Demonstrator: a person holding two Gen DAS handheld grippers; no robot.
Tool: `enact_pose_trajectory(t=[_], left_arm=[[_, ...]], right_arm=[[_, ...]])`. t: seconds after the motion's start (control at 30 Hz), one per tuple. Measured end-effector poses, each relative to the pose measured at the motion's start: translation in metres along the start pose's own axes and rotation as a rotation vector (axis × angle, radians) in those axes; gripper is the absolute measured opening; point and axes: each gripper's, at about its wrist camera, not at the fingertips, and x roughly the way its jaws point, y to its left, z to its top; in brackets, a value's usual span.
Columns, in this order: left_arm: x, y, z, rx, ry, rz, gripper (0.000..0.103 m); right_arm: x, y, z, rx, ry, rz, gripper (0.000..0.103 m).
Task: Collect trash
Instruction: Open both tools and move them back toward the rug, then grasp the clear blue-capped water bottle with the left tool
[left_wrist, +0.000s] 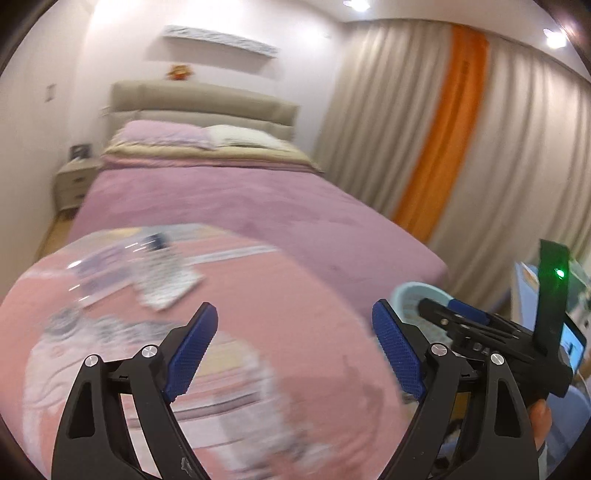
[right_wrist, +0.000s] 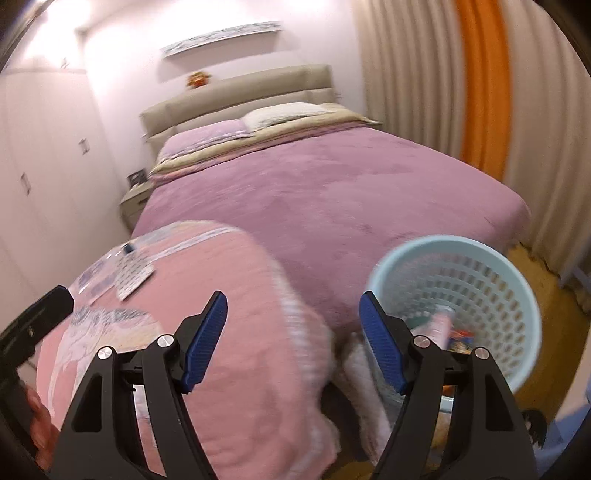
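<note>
Both grippers are hanging spread and empty: the left gripper (left_wrist: 293, 347) is facing the wrappers (left_wrist: 162, 280) lying on the pink blanket (left_wrist: 258, 295), seemingly the trash left to collect, while the right gripper (right_wrist: 293, 339) is hovering beside the bin (right_wrist: 461, 295), which is already holding some litter.

A home bedroom: made bed (left_wrist: 229, 192) with pillows (left_wrist: 166, 134), padded headboard (right_wrist: 236, 96), nightstand (left_wrist: 74, 181), long curtains (left_wrist: 388, 122).

Perforated plastic basket (right_wrist: 476, 280); plush matt bedspread (right_wrist: 332, 192); glossy wrappers (left_wrist: 162, 273).
</note>
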Motion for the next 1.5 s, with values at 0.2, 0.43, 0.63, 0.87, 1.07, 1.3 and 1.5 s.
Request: enact_pose_trajectory(t=[0.2, 0.43, 0.63, 0.87, 1.07, 1.3, 1.5], left_arm=[[-0.013, 0.080, -0.006, -0.106, 0.022, 0.105, 0.083], [-0.005, 0.141, 0.013, -0.129, 0.041, 0.229, 0.083], [0.017, 0.169, 0.044, -0.072, 0.061, 0.292, 0.083], [0.081, 0.183, 0.073, 0.091, 0.218, 0.233, 0.086], [0.110, 0.176, 0.062, 0.175, 0.328, 0.181, 0.086], [0.124, 0.169, 0.053, 0.239, 0.366, 0.240, 0.081], [0.124, 0.155, 0.037, 0.272, 0.435, 0.192, 0.064]], right_arm=[[0.037, 0.071, -0.013, -0.108, 0.002, 0.070, 0.070], [0.071, 0.116, -0.032, -0.150, 0.034, 0.112, 0.070], [0.077, 0.127, -0.036, -0.184, 0.054, 0.086, 0.070], [0.077, 0.133, -0.038, -0.220, 0.025, 0.106, 0.070], [0.078, 0.135, -0.039, -0.229, 0.013, 0.096, 0.070], [0.079, 0.136, -0.036, -0.231, 0.000, 0.079, 0.070], [0.078, 0.132, -0.035, -0.221, 0.002, 0.080, 0.070]])
